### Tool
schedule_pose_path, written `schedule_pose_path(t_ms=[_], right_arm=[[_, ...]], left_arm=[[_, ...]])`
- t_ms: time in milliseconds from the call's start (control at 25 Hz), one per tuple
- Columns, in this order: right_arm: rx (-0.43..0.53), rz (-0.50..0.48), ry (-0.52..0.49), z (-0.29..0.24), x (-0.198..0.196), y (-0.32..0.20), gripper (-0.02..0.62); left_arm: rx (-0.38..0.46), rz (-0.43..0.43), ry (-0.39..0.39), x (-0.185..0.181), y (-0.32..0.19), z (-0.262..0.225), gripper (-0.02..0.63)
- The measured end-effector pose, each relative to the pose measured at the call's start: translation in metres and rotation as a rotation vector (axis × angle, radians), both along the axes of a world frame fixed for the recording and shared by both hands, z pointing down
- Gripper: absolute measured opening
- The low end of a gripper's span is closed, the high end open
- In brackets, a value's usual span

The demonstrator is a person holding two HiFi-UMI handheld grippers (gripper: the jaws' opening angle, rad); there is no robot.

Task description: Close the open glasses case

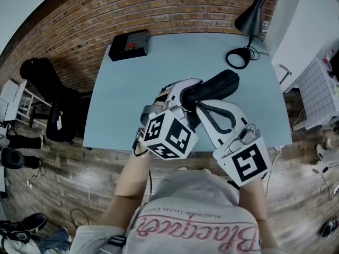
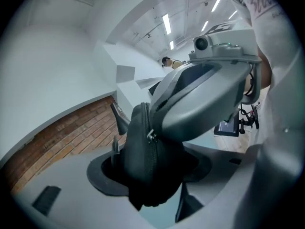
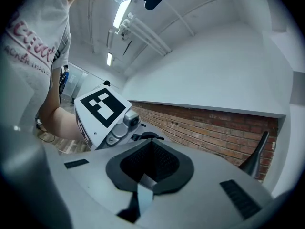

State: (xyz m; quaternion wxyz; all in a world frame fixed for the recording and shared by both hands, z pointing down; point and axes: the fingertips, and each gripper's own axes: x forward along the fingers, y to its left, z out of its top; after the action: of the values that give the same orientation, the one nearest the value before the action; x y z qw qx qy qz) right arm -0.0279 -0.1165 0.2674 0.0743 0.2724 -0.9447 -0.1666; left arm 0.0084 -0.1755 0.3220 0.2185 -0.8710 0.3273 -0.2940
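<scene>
The left gripper clamps one end of the black case, which is held above the table at 1 o'clock from the cube. The right gripper is pinched shut and empty. The case looks light with a semi-stiff shell, so the zip pull is likely the best place to grip.

glasses case near end hid by left hand-held gripper | lamp top cut off

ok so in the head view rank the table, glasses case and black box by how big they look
table, clearly largest
glasses case
black box, close to the case; the case is nearer the camera, so those two are unsure
</scene>
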Motion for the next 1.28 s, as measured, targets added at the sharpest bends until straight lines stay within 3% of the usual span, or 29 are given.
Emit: schedule_pose_path(t_ms=[400, 800, 1280], right_arm=[[0.024, 0.021, 0.071, 0.004, 0.006, -0.003, 0.018], [-0.043, 0.144, -0.043, -0.007, 0.037, -0.024, 0.018], [-0.088, 0.202, -0.085, -0.008, 0.079, -0.045, 0.018]], left_arm=[[0.046, -0.023, -0.062, -0.005, -0.003, 0.005, 0.255], [0.064, 0.022, -0.053, -0.011, 0.0, 0.005, 0.255], [0.071, 0.106, 0.09, -0.022, 0.02, 0.001, 0.255]])
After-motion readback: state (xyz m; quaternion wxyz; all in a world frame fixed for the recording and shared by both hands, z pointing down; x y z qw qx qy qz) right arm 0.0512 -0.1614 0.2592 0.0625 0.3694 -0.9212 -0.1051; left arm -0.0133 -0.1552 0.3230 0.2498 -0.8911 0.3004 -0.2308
